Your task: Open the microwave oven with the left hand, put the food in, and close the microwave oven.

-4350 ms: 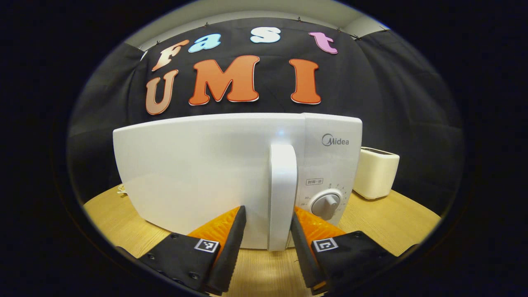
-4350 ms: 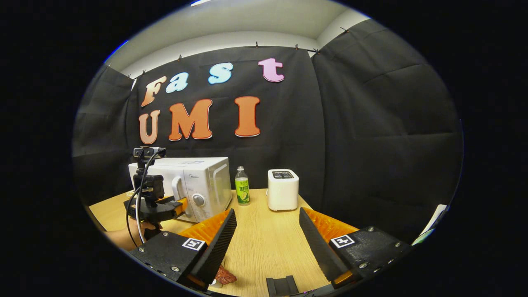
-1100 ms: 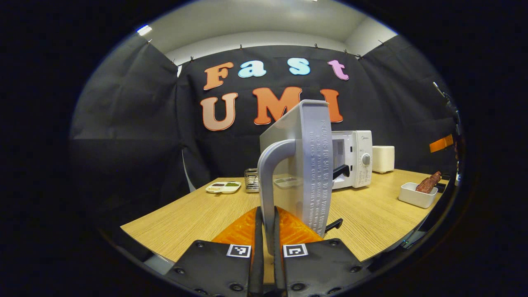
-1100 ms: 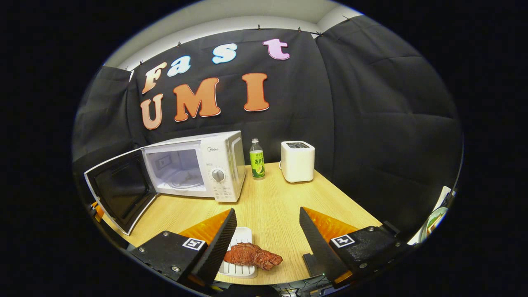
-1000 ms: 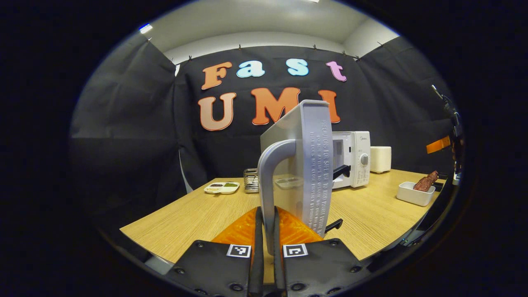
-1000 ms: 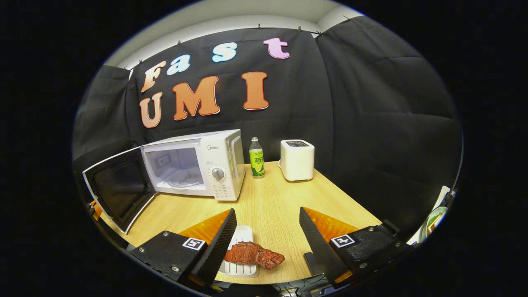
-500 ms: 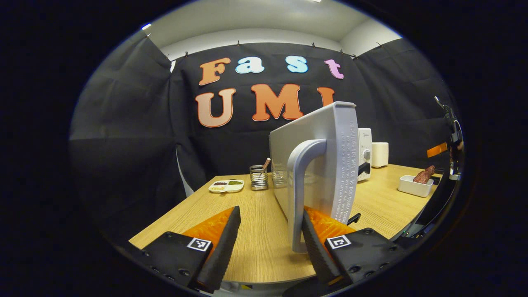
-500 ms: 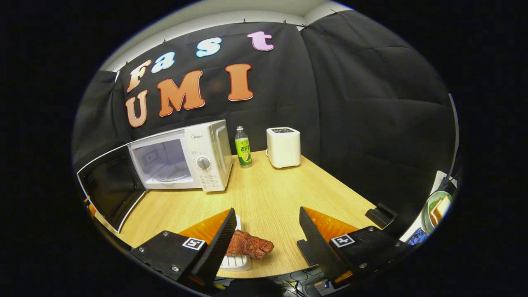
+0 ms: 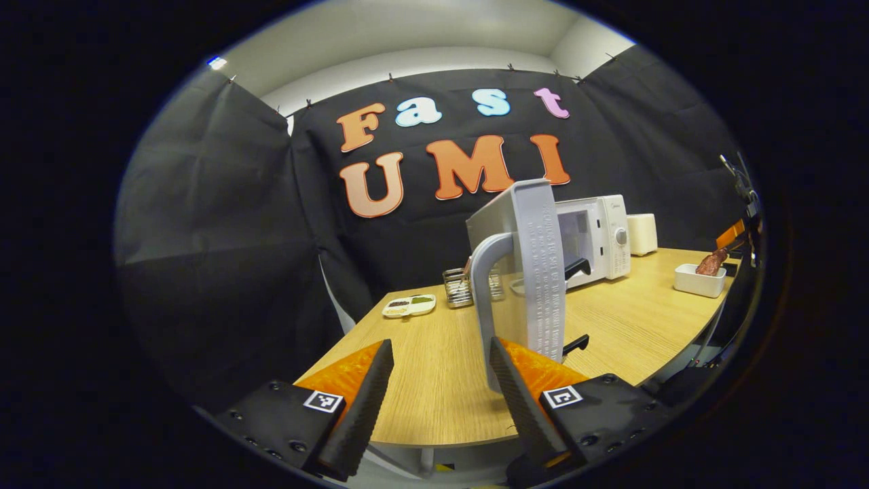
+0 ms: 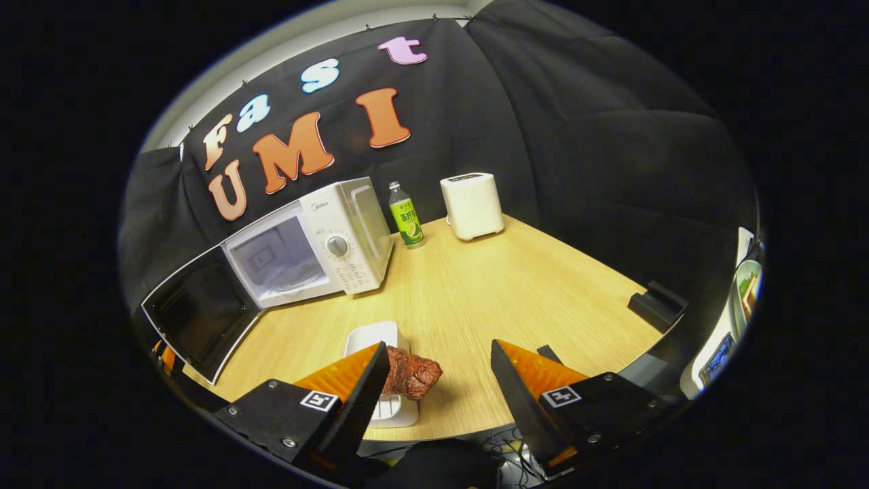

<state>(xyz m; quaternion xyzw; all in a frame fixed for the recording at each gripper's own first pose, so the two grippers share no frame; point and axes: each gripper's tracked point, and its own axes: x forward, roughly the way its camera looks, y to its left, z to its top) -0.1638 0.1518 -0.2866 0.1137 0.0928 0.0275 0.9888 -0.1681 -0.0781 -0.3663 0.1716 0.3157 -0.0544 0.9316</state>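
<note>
Left gripper view: left tool [image 9: 440,380], black fingers with orange backing, jaws spread wide, gripping nothing. The grey curved door handle [image 9: 483,299] of the white microwave oven door [image 9: 536,265] stands upright just beyond the right finger, not clamped; whether it touches that finger cannot be told. The door is swung fully out, seen edge-on. To its left, far on the light wooden bench [image 9: 434,367]: one white divided dish [image 9: 408,306] and one wire rack [image 9: 458,288]. Right of the door: the white microwave oven body [image 9: 597,238], cavity open, then one cream toaster [image 9: 641,233]. At the far right, one white rectangular tray [image 9: 699,282] carrying one reddish-brown piece of meat [image 9: 711,261].

Right gripper view: door at left, dark inner face showing, lying wide open; microwave oven body [image 10: 326,238] next to it, one dial on its panel. Right of it: one green-labelled bottle [image 10: 405,214], then the toaster [image 10: 472,205].

Right tool [image 10: 438,387] jaws wide apart, empty. The meat [image 10: 411,373] lies on the tray [image 10: 373,337] at the near bench edge, just beside the left finger and partly hidden behind it, left of the gap's centre. The right finger is well apart from it.

Count: two tools, one microwave, one food piece, one tray.
</note>
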